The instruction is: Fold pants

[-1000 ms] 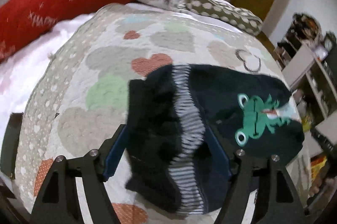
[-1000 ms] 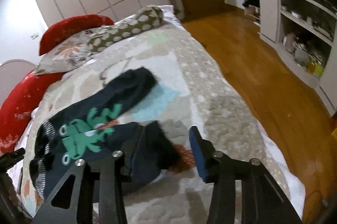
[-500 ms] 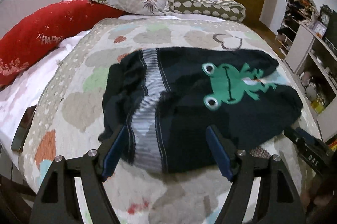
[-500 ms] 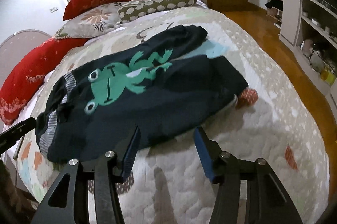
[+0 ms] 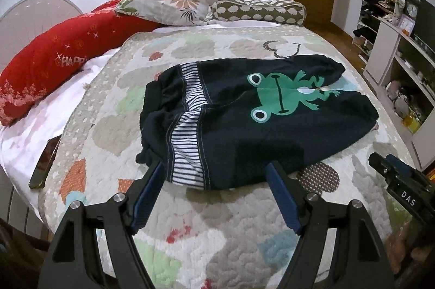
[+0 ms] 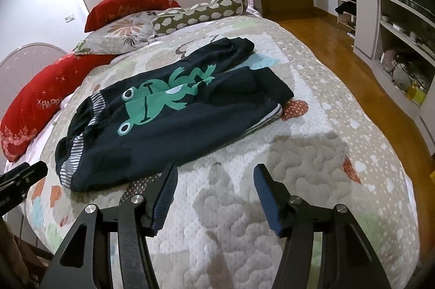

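Observation:
Dark navy pants (image 5: 244, 126) with a green frog print and a striped waistband lie spread flat on the quilted bed, waistband to the left, legs to the right. They also show in the right wrist view (image 6: 168, 115). My left gripper (image 5: 216, 169) is open and empty, hovering just short of the pants' near edge by the waistband. My right gripper (image 6: 214, 174) is open and empty above bare quilt, a little short of the near edge of the pants.
The bed's quilt (image 5: 217, 229) has heart patches. Red pillows (image 5: 54, 63), a floral pillow (image 5: 176, 6) and a dotted bolster (image 5: 261, 11) lie at the head. A dark phone (image 5: 44, 164) lies at the left edge. Shelves (image 6: 394, 44) stand right across wooden floor.
Both grippers have pulled back from the pants and let them go. The pants now lie spread flat on the quilt, with the frog print up.

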### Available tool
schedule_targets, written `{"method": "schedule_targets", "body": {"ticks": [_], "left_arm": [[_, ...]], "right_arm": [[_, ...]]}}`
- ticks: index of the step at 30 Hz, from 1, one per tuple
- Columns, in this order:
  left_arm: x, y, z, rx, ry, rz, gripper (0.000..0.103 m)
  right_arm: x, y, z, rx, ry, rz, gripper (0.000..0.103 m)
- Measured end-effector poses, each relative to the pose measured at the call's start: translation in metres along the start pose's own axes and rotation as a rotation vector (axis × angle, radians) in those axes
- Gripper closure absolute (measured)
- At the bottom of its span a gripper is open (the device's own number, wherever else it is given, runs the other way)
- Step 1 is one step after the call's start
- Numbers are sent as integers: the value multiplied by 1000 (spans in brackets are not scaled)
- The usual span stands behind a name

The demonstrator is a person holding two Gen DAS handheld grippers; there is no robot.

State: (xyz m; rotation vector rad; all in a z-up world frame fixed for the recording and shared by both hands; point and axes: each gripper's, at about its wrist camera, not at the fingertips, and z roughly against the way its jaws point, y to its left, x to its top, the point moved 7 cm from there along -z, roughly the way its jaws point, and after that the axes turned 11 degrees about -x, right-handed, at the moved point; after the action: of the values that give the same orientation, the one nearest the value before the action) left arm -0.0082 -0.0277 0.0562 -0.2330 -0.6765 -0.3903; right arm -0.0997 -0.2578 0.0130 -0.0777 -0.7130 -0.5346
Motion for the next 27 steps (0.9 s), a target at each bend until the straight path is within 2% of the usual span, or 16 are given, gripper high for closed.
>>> {"method": "schedule_targets", "body": {"ticks": [8,11,13,21,24,27], "left_arm": [[-9,-8,29,-1,-32,-14,26],[-11,-5,40,9,-54,-27,17],[-11,0,40,26,-60,-27,17],[-16,23,6,17,16,40,17],[-10,34,-8,-18,38,65,17],[10,50,-25,-80,58,89,17]], "right_arm": [[-7,-3,30,5,-44,6,39],[-9,-5,42,3,-66,5,36],[-10,-5,44,-2,-74,9,34],[-21,1,22,-15,-17,49,33],[-19,2,11,-26,4,81,33],[-6,3,-1,-30,18,121,33]]}}
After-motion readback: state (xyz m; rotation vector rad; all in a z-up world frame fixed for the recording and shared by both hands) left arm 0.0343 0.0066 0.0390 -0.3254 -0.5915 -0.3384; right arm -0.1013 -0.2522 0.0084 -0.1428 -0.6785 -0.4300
